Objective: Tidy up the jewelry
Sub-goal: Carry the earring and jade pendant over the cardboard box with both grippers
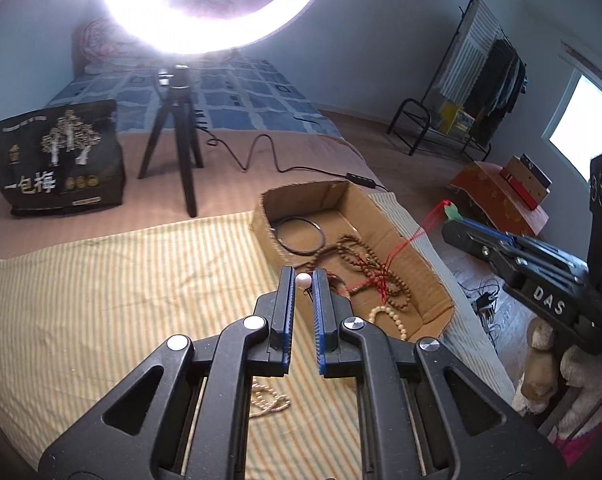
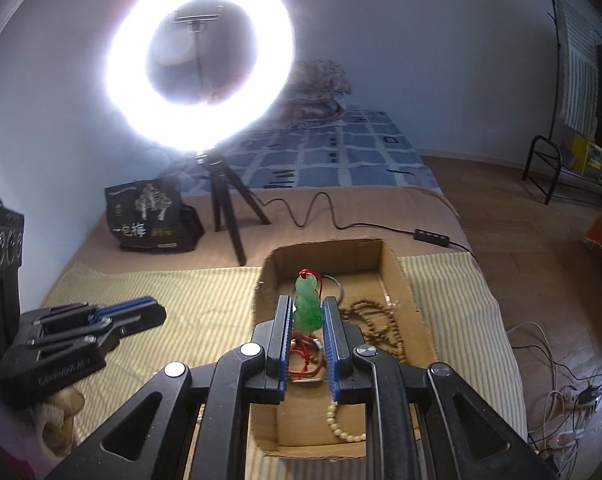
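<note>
- Black printed bag [image 1: 61,156] stands near the bed's far left edge, a ring light [image 2: 199,70] on its tripod beside it.
- Left gripper [image 1: 303,280] pinches a white pearl [image 1: 303,279] above the striped cloth [image 1: 121,280].
- Right gripper [image 2: 308,312] clamps a green pendant [image 2: 308,306] over the cardboard box [image 2: 405,280], which holds brown beads [image 2: 381,320], near the bed's right edge.

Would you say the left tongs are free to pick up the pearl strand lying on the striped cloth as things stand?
Probably not yet: the left tongs are already shut on a white pearl. The pearl strand lies uncovered on the striped cloth just beneath them, so the path itself looks free.
</note>
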The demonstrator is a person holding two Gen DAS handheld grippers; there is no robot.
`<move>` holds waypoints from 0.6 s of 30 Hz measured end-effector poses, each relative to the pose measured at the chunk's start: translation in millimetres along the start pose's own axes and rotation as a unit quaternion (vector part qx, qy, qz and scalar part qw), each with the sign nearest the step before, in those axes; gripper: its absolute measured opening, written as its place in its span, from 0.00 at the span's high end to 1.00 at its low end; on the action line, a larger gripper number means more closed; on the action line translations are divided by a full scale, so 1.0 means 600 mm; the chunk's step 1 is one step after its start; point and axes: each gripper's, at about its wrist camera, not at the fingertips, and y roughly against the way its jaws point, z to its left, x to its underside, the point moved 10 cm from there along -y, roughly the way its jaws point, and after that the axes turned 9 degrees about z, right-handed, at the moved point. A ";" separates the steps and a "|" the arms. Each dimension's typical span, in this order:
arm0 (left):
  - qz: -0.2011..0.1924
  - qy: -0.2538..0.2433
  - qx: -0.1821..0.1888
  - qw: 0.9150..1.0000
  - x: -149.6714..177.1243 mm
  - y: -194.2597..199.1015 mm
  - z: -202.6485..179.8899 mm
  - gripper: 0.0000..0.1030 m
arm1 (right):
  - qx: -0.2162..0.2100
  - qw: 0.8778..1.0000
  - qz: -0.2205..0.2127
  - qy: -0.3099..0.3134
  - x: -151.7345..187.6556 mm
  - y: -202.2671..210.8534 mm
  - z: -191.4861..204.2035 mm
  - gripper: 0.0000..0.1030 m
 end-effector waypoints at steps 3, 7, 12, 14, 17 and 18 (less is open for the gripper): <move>0.003 -0.012 -0.004 1.000 0.003 -0.014 -0.018 0.94 | 0.003 1.000 0.004 -0.007 0.000 -0.005 -0.019 0.87; 0.008 -0.022 -0.008 1.000 0.008 -0.031 -0.037 0.94 | 0.003 1.000 0.012 -0.017 0.003 -0.018 -0.039 0.87; 0.012 -0.036 -0.014 0.999 0.014 -0.051 -0.059 0.94 | 0.006 0.999 0.021 -0.023 0.004 -0.035 -0.054 0.87; 0.013 -0.042 -0.015 0.999 0.014 -0.058 -0.067 0.94 | 0.007 0.999 0.025 -0.027 0.006 -0.042 -0.060 0.87; 0.015 -0.050 -0.017 0.998 0.017 -0.068 -0.078 0.94 | 0.003 0.999 0.032 -0.036 0.008 -0.055 -0.068 0.87; 0.017 -0.053 -0.017 0.998 0.019 -0.072 -0.082 0.94 | 0.003 0.999 0.034 -0.038 0.010 -0.059 -0.070 0.87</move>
